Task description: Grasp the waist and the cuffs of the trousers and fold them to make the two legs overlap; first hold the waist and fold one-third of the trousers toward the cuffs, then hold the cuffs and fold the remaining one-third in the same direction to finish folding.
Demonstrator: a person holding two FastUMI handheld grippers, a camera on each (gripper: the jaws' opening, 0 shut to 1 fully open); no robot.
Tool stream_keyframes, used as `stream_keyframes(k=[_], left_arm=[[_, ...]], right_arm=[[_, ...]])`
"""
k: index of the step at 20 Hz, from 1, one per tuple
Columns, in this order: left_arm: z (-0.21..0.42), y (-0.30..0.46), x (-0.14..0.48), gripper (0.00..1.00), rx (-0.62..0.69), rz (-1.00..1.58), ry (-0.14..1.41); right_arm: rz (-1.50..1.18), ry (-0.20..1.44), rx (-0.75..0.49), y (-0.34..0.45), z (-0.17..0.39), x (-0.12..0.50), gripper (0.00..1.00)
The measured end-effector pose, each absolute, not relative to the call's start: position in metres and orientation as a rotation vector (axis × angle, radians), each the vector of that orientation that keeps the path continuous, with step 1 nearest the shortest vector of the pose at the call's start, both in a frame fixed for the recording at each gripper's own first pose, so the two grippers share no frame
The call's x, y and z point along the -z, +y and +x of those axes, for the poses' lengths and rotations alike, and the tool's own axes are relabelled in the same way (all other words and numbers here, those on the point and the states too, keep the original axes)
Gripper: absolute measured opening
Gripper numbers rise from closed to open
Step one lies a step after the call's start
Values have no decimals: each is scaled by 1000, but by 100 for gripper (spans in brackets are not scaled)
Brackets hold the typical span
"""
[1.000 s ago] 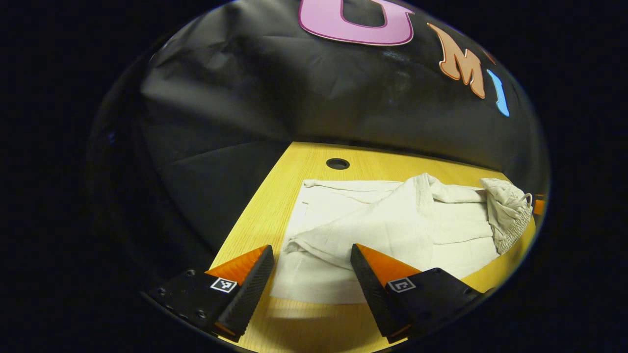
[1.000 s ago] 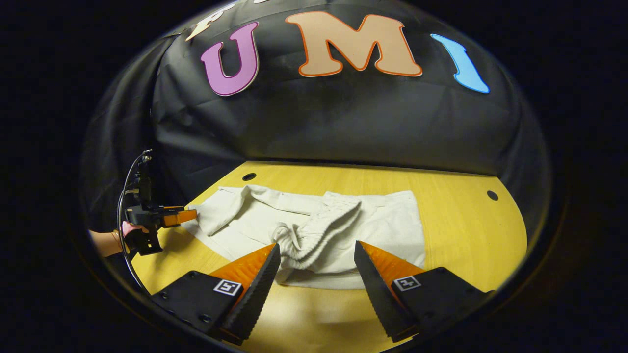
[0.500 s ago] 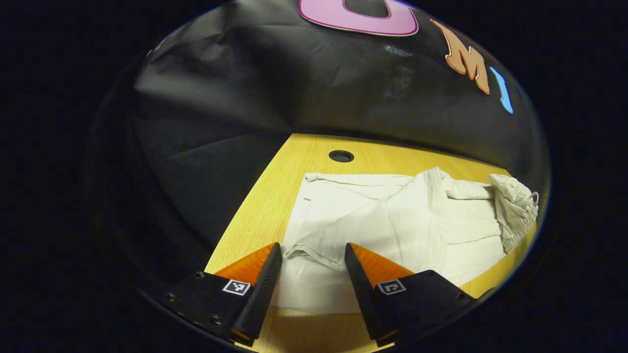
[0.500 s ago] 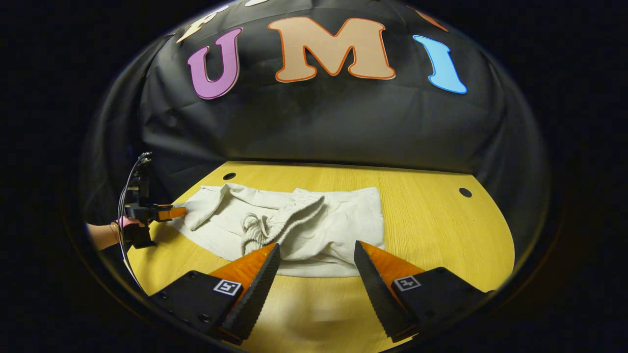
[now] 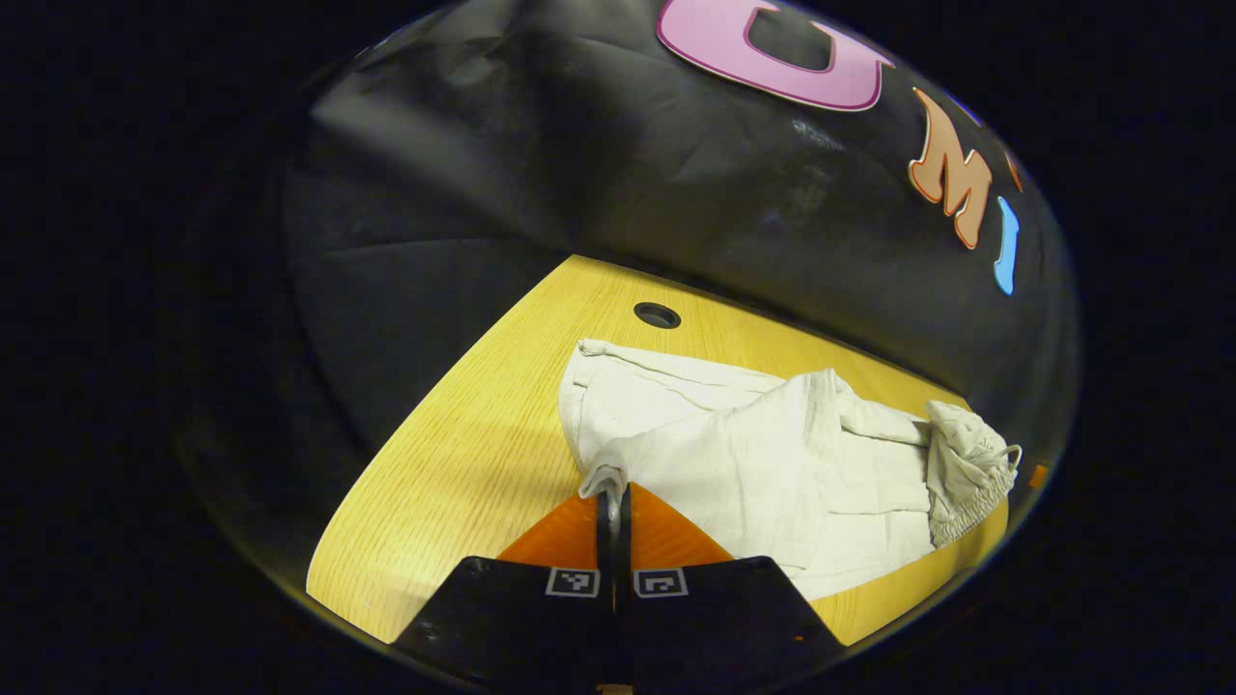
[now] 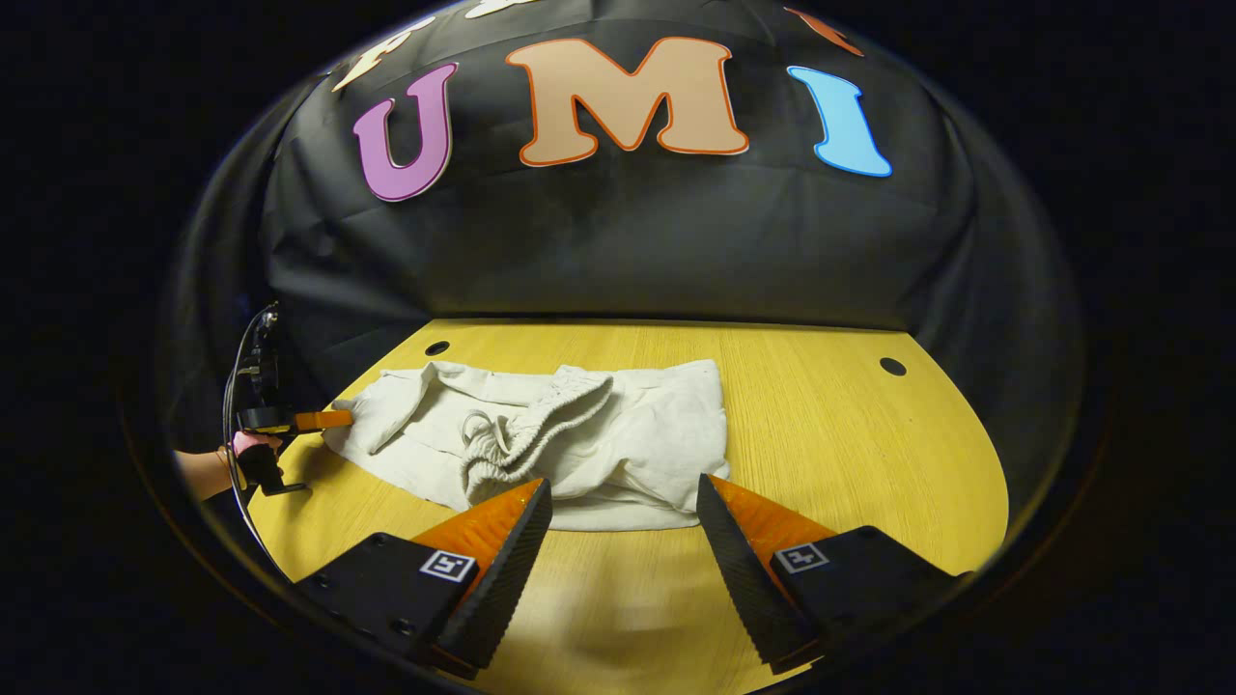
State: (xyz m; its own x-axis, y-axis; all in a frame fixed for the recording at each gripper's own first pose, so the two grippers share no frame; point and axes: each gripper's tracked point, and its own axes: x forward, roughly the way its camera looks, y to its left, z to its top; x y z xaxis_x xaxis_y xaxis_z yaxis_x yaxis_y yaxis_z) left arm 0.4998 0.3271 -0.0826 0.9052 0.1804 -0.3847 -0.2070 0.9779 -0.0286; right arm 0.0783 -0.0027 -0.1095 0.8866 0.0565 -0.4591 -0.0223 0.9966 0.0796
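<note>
The left hand-held gripper [image 5: 612, 497] pinches a cuff [image 5: 603, 478] of the rumpled trousers [image 6: 579, 444] on the table [image 6: 821, 425]; its far side stays hidden. The right hand-held gripper [image 6: 623, 502] hovers spread, waistband [image 6: 541, 430] just ahead.

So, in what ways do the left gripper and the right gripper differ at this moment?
The left gripper has its jaws shut on a cuff of the trousers; the right gripper has open jaws holding nothing. The left touches cloth; the right hangs short of it. Both point toward the trousers.
</note>
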Motion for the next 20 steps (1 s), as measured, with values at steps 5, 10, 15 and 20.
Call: stream_keyframes(k=[5,10,15,20], left_arm=[[502,288,42,0,-132,-82,297],[509,218,4,0,-43,-113,204],[516,125,-31,0,65,-120,143],[517,26,-52,0,182,-36,121]], right_arm=[[80,462,-5,-25,76,104,97],[93,446,9,-49,71,97,92],[77,445,3,-76,63,98,96],[36,443,-3,-107,56,96,92]])
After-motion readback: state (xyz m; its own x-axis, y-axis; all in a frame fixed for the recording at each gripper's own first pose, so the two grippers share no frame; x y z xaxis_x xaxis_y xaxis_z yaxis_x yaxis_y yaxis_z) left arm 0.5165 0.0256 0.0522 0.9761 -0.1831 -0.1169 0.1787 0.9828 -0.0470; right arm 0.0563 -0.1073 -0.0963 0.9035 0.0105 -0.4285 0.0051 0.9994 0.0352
